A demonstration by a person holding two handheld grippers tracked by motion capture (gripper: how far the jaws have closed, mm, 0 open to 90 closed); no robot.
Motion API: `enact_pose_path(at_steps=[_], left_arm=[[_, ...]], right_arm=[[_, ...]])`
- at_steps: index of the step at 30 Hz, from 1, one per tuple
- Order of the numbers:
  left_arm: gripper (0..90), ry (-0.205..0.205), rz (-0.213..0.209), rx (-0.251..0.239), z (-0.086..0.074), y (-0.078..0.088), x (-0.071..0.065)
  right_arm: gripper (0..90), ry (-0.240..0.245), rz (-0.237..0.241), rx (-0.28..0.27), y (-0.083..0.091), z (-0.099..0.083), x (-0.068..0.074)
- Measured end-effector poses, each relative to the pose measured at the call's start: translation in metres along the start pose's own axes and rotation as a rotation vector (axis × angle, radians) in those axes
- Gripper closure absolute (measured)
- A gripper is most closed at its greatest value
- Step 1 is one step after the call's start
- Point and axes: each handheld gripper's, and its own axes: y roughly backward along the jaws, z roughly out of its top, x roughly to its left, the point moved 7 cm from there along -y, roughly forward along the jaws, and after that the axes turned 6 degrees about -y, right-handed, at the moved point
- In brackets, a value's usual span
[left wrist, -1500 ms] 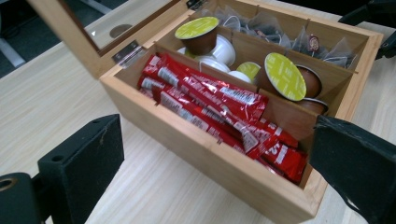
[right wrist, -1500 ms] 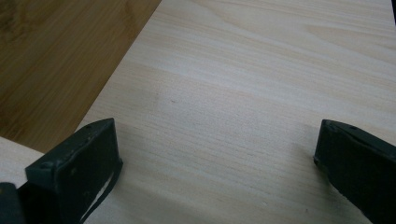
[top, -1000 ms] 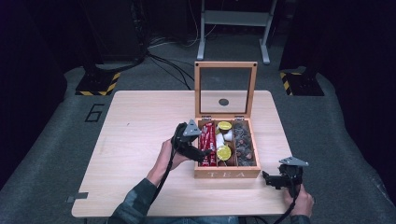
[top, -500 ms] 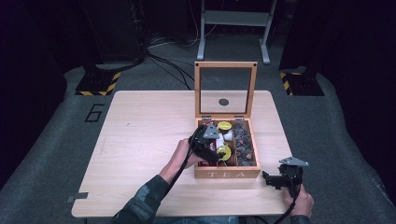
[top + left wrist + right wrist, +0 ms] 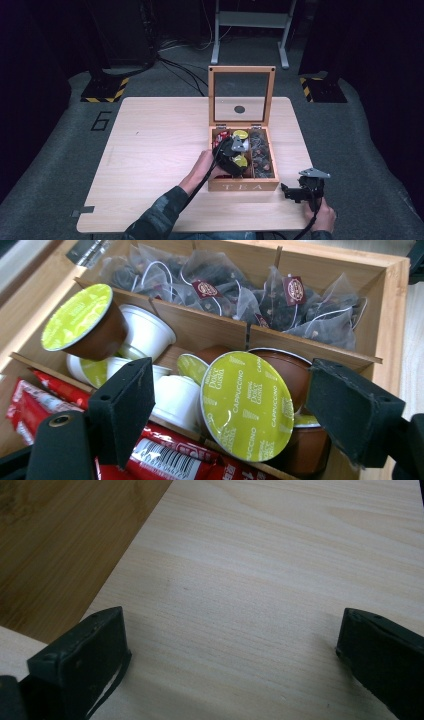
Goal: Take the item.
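Now closing in on a capsule in the tea box.
Left gripper point(image 5: 227, 415) has just been narrowing, jaws apart around the green-lidded capsule point(image 5: 246, 405) without touching; next, pinch and lift. Right gripper point(image 5: 230, 655) rests wide apart on the counter point(image 5: 260, 580).

**Pale wooden bench with one tea box on it**

The bench point(image 5: 160, 150) is a light wood top with rounded corners, standing on a grey floor point(image 5: 55, 150) marked with a dark "6" just off its far left corner. Directly on it sits a wooden tea box point(image 5: 243, 186), placed right of the middle and close to the near edge, its front lettered "TEA". The box's glass-paned lid point(image 5: 242, 100) stands upright at the back. In the right gripper view, pale bench grain point(image 5: 260, 605) meets the box's darker wooden side point(image 5: 60, 545).
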Motion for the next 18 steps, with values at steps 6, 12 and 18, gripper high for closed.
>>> enact_pose_path(at_steps=[6, 12, 18], left_arm=[[20.9, -0.003, -0.012, 0.018, -0.003, -0.007, -0.003], [23.7, -0.011, -0.018, 0.028, -0.004, -0.01, -0.004], [28.7, -0.019, -0.022, 0.051, -0.006, -0.016, -0.006]], right_arm=[[0.0, 0.0, 0.0, 0.0, 0.0, 0.0, 0.0], [0.0, 0.0, 0.0, 0.0, 0.0, 0.0, 0.0], [0.0, 0.0, 0.0, 0.0, 0.0, 0.0, 0.0]])
